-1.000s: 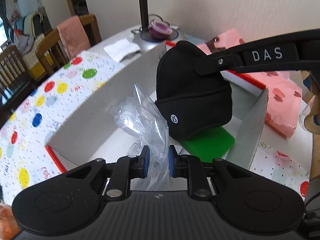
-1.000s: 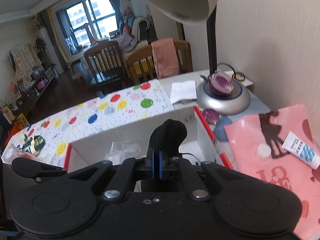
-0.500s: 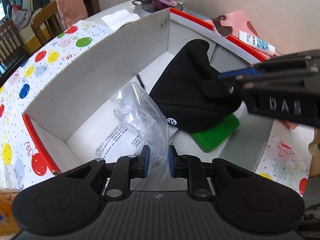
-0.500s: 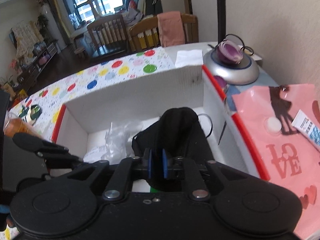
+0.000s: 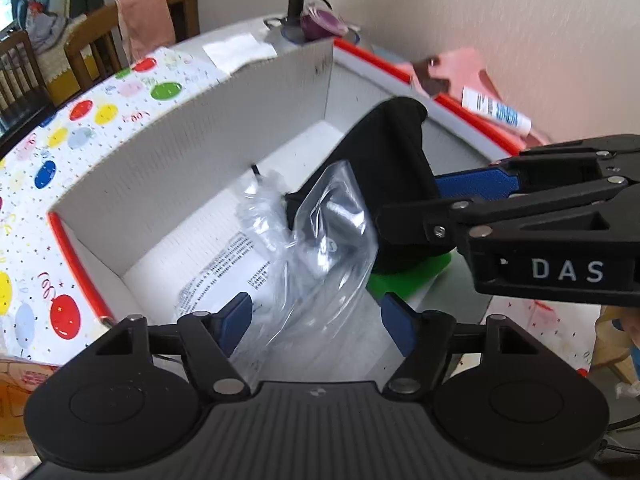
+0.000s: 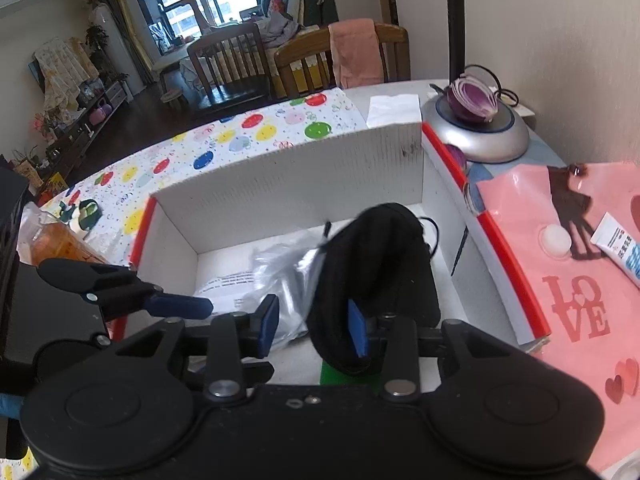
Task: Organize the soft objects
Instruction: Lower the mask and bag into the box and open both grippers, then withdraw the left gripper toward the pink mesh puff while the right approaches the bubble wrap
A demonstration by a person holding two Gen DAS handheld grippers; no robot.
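On a table spread with a white cloth printed with coloured balloons (image 6: 256,132), an open white corrugated cardboard box with red edges (image 6: 304,184) holds a black knit beanie (image 6: 380,264) and a crumpled clear plastic bag (image 5: 320,248). Both the left gripper (image 5: 316,316) and right gripper (image 6: 312,326) have just been opening, jaws apart around bag and beanie. Wooden dining chairs (image 6: 236,64) and a large window (image 6: 200,0) fill the upper left of the right wrist view

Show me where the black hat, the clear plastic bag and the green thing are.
black hat (image 5: 394,160), left wrist view, its upper fabric.
clear plastic bag (image 5: 324,240), left wrist view, its crinkled middle.
green thing (image 5: 404,280), left wrist view, its exposed edge.
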